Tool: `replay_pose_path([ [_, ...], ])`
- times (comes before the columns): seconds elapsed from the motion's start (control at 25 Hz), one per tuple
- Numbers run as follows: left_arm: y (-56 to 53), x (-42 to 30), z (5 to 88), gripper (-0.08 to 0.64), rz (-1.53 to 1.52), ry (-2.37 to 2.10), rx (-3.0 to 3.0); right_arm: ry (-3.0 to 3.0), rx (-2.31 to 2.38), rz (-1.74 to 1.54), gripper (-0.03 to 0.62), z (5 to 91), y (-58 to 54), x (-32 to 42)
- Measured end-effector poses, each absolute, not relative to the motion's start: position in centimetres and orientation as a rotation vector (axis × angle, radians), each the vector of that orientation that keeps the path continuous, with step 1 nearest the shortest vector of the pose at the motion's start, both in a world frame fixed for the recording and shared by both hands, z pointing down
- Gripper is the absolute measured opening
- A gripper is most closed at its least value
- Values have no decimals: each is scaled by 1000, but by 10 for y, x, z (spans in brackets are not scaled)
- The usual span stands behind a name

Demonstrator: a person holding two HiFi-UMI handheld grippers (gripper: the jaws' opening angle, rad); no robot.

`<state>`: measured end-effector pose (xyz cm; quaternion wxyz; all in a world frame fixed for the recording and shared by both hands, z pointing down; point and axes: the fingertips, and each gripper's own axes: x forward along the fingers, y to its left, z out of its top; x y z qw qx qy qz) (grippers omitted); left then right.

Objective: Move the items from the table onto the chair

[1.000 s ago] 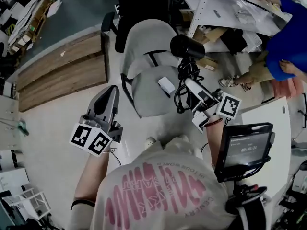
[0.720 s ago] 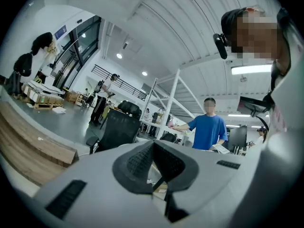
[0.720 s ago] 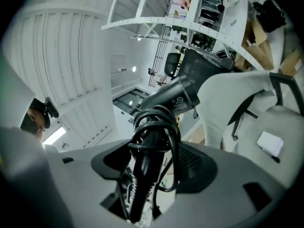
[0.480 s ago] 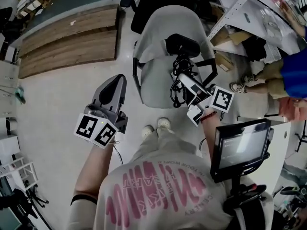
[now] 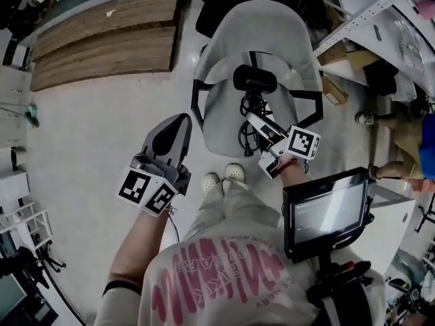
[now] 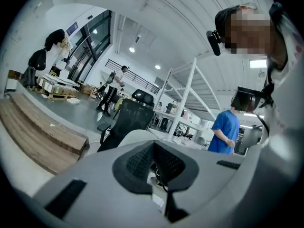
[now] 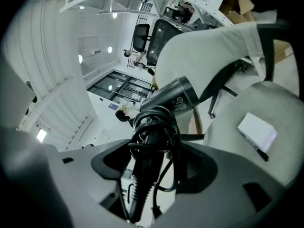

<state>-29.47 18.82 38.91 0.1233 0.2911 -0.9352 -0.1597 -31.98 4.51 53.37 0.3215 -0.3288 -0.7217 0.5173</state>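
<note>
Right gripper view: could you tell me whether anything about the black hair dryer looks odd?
On the black hair dryer, held by the right gripper, the black cord sits in loose, uneven loops round the handle; one loop dangles. Nothing looks damaged.

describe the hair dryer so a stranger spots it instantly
Find the grey chair. Over its seat the right gripper holds a black hair dryer, cord coiled round its handle; the white box on the seat is flat and far smaller.
</note>
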Motion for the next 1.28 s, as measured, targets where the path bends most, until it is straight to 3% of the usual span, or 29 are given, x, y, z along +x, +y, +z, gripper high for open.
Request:
replay_pose_path([
  [0.52,200,-303,456,8,-478,-2623,657,-1779,-617,1107,290,692,44,-324],
  [1.28,199,-295,470,8,-481,-2561,617,-1755,-482,715,310,762,45,-285],
])
